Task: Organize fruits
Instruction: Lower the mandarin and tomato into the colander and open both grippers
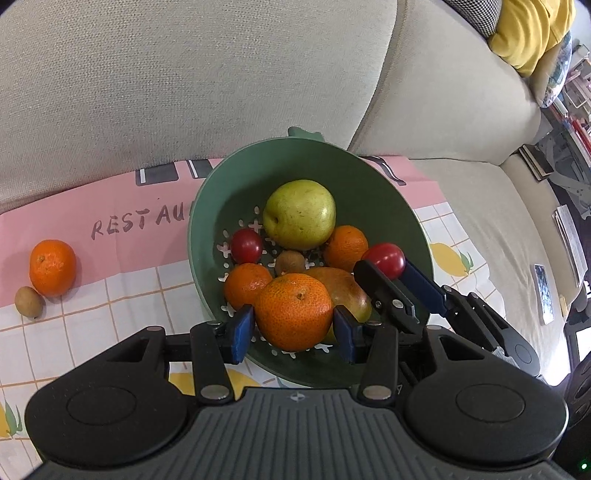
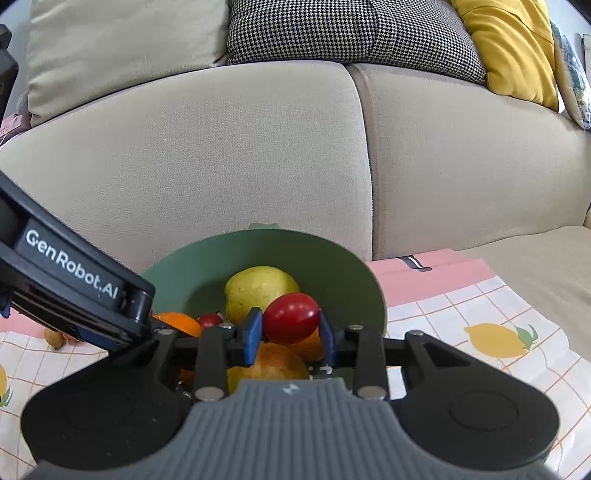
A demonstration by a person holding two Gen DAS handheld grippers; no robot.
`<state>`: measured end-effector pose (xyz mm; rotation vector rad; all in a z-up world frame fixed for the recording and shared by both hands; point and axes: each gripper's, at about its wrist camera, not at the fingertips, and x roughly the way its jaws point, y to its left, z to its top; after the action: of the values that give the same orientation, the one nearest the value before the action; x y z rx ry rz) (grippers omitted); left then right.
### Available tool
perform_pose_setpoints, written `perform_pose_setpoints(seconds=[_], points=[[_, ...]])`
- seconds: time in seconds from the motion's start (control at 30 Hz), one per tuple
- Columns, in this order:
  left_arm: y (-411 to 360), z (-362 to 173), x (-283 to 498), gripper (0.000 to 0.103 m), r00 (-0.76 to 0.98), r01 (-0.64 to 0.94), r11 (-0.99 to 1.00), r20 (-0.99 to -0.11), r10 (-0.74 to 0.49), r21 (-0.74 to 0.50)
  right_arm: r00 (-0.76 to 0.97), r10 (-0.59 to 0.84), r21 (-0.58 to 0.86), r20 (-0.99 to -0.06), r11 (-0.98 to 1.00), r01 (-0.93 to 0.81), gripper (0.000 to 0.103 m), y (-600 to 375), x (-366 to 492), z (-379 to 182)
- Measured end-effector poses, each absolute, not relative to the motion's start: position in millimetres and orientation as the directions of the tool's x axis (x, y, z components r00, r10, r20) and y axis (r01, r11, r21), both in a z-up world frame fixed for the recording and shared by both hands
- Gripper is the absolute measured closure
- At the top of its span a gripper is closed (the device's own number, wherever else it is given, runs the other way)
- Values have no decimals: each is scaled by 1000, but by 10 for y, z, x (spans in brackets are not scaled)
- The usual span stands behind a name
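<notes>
A green colander bowl (image 1: 221,206) sits on a patterned cloth on the sofa. It holds a yellow-green pear (image 1: 300,213), a red tomato (image 1: 246,244), several oranges, a mango and a small brown fruit. My left gripper (image 1: 293,328) is shut on a large orange (image 1: 293,311) over the bowl's near side. My right gripper (image 2: 291,332) is shut on a red tomato (image 2: 291,317) above the bowl (image 2: 192,269); it also shows in the left wrist view (image 1: 385,259). Another orange (image 1: 52,266) and a small brown fruit (image 1: 28,301) lie on the cloth at left.
The cloth (image 1: 129,295) covers the beige sofa seat, with the backrest (image 1: 184,81) just behind the bowl. Houndstooth (image 2: 343,29) and yellow (image 2: 517,48) cushions sit on top. A phone (image 1: 543,291) lies on the seat at right.
</notes>
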<state>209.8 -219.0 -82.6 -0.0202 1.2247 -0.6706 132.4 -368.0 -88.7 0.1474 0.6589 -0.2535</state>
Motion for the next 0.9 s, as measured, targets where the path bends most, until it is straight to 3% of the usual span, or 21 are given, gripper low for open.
perform_pose_setpoints(seconds=[0.23, 0.27, 0.33, 0.57, 0.9], points=[[-2155, -781, 2115, 44, 192, 444, 815, -850, -491, -371, 760, -181, 61, -623, 958, 279, 73, -3694, 1345, -898], [-2140, -769, 2121, 34, 193, 439, 813, -844, -501, -382, 760, -182, 61, -624, 958, 279, 72, -3694, 1345, -898], [-2110, -735, 2125, 31, 204, 429, 810, -831, -517, -399, 761, -177, 63, -624, 960, 274, 72, -3689, 1344, -902], [-1988, -528, 2048, 31, 313, 430, 823, -794, -522, -371, 775, -155, 62, -612, 968, 243, 72, -3629, 1349, -902], [-1581, -412, 1944, 31, 492, 374, 906, -786, -374, -197, 775, -102, 83, -623, 977, 195, 72, -3552, 1451, -969]])
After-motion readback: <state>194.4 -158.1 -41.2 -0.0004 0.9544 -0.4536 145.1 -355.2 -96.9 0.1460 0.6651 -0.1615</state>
